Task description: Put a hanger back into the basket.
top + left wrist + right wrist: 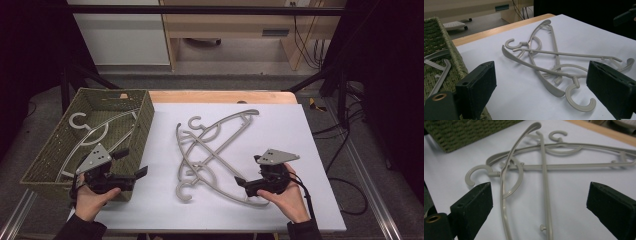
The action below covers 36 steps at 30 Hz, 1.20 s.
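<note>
Inside the woven basket [142,117] lies one grey hanger [92,131]

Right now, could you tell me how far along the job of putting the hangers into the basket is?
About a third done, it seems. One hanger already lies inside the basket. Nothing is in hand: the left gripper by the basket's near corner and the right gripper at the pile both stand open with nothing between the jaws. Two hangers remain crossed on the white sheet, with the right gripper closest to them.
</note>
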Tool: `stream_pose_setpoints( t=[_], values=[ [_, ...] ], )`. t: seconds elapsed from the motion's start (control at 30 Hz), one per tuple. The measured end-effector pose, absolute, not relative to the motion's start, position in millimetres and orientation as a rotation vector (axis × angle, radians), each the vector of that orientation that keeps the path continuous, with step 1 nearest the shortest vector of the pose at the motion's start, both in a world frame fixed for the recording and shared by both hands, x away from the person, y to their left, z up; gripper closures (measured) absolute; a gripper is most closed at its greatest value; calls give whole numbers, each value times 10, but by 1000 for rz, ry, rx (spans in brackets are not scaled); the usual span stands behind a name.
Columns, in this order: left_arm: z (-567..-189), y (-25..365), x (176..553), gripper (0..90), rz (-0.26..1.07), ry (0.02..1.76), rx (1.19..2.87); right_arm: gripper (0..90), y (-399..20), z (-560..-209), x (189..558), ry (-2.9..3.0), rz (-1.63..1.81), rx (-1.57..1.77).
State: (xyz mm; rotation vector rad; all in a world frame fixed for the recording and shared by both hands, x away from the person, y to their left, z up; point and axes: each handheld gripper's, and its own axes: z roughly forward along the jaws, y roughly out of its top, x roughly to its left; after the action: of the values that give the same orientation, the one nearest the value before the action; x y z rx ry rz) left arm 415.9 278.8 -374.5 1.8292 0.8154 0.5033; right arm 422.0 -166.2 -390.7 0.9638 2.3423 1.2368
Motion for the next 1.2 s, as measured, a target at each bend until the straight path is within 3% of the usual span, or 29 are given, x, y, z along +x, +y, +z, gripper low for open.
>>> stream_pose_setpoints(
  t=[0.63,1.1,1.2],
  values=[
    [-3714,2857,4156,82,506,821,1821,311,-1010,-4278,4369,2637,969,954],
    [-3719,2841,4159,82,506,815,1829,643,-835,-4513,4460,2775,826,946],
    [-3719,2842,4160,82,506,816,1829,669,-820,-4535,4467,2794,824,948]
  ],
)
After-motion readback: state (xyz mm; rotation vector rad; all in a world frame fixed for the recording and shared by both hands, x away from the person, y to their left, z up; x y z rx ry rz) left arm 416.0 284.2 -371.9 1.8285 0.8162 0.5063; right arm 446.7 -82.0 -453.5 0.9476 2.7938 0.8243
